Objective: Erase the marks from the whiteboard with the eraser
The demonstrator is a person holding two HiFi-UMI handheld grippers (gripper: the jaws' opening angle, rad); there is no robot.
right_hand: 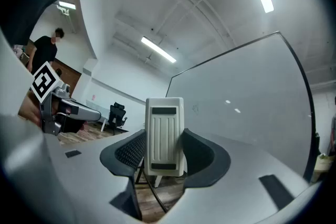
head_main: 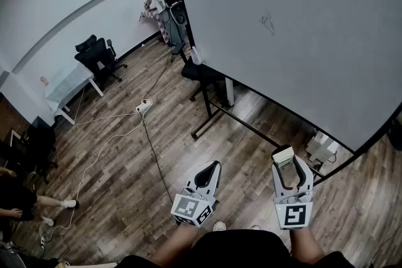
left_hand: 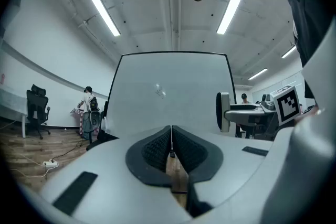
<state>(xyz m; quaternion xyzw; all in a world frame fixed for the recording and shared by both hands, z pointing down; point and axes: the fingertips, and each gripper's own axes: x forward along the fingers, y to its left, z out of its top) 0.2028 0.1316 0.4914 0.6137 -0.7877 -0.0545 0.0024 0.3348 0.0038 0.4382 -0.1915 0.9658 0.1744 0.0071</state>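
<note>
Though marks (head_main: 268,23) on whiteboard (head_main: 314,53) too small to read: R tongs (right_hand: 165,157) pinching eraser (right_hand: 165,128), L tongs (left_hand: 171,140) pressed together.

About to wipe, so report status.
Right gripper shut on eraser. Left gripper shut, empty. Mark on whiteboard not yet touched. Nothing between eraser and whiteboard.

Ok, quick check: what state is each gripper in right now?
Left gripper: closed, jaws together, nothing between them.
Right gripper: closed on the eraser, which stands up between its jaws.
</note>
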